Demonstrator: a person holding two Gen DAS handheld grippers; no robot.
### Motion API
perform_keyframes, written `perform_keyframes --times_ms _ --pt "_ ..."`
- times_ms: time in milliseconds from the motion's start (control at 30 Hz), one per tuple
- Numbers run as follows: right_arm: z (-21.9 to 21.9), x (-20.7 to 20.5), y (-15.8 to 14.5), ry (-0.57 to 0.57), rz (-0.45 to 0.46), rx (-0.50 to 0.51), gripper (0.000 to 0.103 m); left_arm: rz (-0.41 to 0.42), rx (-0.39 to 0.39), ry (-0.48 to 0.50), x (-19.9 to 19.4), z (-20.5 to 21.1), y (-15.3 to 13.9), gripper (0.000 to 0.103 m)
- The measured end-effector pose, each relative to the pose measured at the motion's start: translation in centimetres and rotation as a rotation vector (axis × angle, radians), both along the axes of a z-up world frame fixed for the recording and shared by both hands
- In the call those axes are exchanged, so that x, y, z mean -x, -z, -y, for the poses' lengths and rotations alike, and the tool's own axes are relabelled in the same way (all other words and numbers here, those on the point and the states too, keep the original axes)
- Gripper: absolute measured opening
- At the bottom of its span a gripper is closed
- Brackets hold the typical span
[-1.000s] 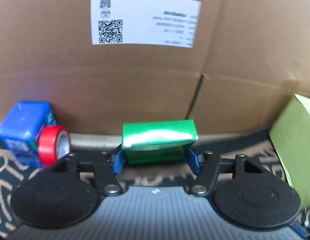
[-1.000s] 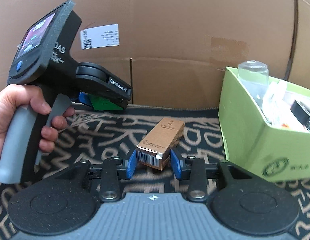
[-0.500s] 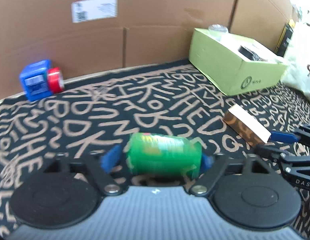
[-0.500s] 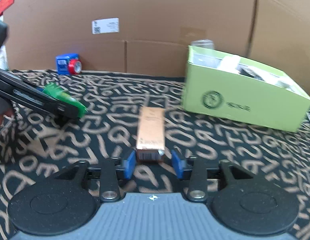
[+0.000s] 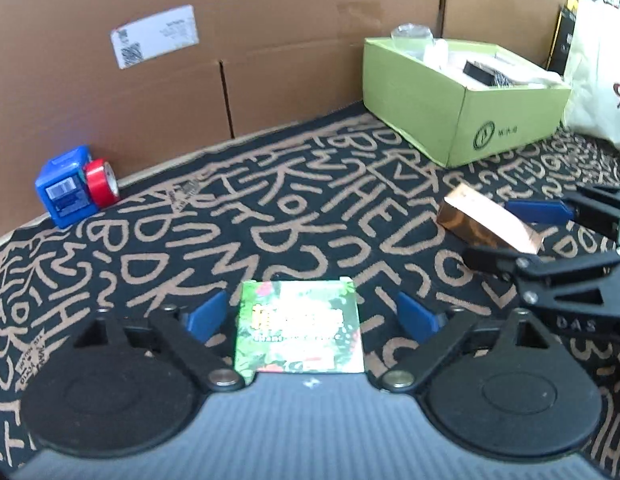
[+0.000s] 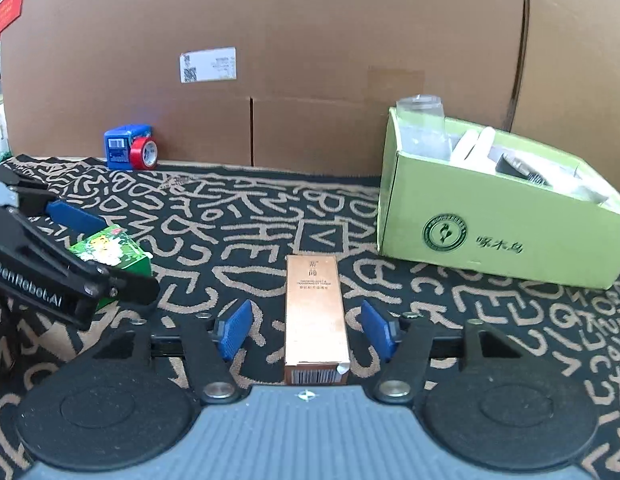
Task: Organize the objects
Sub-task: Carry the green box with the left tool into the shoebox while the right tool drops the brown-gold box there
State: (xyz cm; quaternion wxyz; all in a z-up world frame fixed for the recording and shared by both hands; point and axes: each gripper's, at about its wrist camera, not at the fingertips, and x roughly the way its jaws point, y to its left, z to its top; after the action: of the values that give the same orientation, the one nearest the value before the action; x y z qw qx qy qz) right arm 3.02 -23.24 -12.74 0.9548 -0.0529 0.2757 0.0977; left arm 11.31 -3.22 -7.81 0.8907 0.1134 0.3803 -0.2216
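Gaping wide, the left gripper [image 5: 316,316] is straddling the green box [image 5: 300,326] without touching it; the right gripper [image 6: 306,330] is likewise standing apart around the tan carton [image 6: 315,312]. Both look light, stiff cardboard, probably best pinched across their long sides. At two o'clock the lime bin [image 6: 490,232] is waiting.

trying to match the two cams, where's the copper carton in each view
Left wrist: the copper carton lies at right of centre on the patterned mat, between the right hand-held gripper's open fingers.
Right wrist: the carton lies bottom centre, pointing away.
Shared landmark: the lime green box.
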Motion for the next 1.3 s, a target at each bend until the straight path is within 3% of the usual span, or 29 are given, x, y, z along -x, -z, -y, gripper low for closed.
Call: perform_keyframes --times_ms 33,67,100,267,567,700,800,900,1067,1100,1133,1200,1300 --pt "0.1 -0.2 0.1 -0.002 -0.015 -0.01 0.04 -0.014 -0.004 0.008 -0.1 0.2 0.1 0.071" --pt "0.2 -0.1 0.2 -0.001 -0.02 -0.021 0.035 -0.021 -0.004 0.012 -0.1 0.2 0.2 0.069" --pt "0.4 0.0 0.1 0.001 -0.018 -0.035 0.035 -0.019 0.0 0.019 0.0 0.3 0.1 0.062" --pt "1.3 1.3 -0.4 0.0 -0.001 -0.083 0.035 0.002 -0.024 0.047 0.4 1.5 -0.9 0.061" --pt "6.6 2.2 -6.2 0.091 0.186 -0.081 0.035 0.127 0.102 0.161 -0.3 8.1 -8.0 0.06" --pt "9.5 0.7 -8.3 0.173 0.263 -0.03 0.035 0.174 0.153 0.181 -1.7 12.5 -10.8 0.06" --pt "11.5 -1.2 -9.3 0.242 0.307 0.001 0.035 0.158 0.205 0.156 -4.0 15.4 -12.2 0.06" --pt "13.4 -3.7 -10.1 0.295 0.348 0.029 0.035 0.196 0.217 0.119 -6.0 18.3 -13.3 0.06" --pt "16.1 -8.1 -8.9 0.36 0.38 0.045 0.038 0.283 0.21 0.08 -8.3 21.6 -12.9 0.061" --pt "16.7 -9.3 -7.9 0.374 0.357 0.048 0.047 0.284 0.204 0.081 -8.6 21.9 -12.3 0.07" --pt "17.1 -10.1 -7.1 0.377 0.31 0.051 0.066 0.277 0.199 0.091 -8.9 22.1 -11.6 0.089" --pt "17.5 -10.0 -5.6 0.393 0.269 0.031 0.066 0.279 0.18 0.066 -8.7 21.7 -10.0 0.1" --pt "17.3 -7.3 -4.5 0.4 0.337 -0.003 0.069 0.293 0.19 0.081 -7.5 20.2 -8.5 0.103"
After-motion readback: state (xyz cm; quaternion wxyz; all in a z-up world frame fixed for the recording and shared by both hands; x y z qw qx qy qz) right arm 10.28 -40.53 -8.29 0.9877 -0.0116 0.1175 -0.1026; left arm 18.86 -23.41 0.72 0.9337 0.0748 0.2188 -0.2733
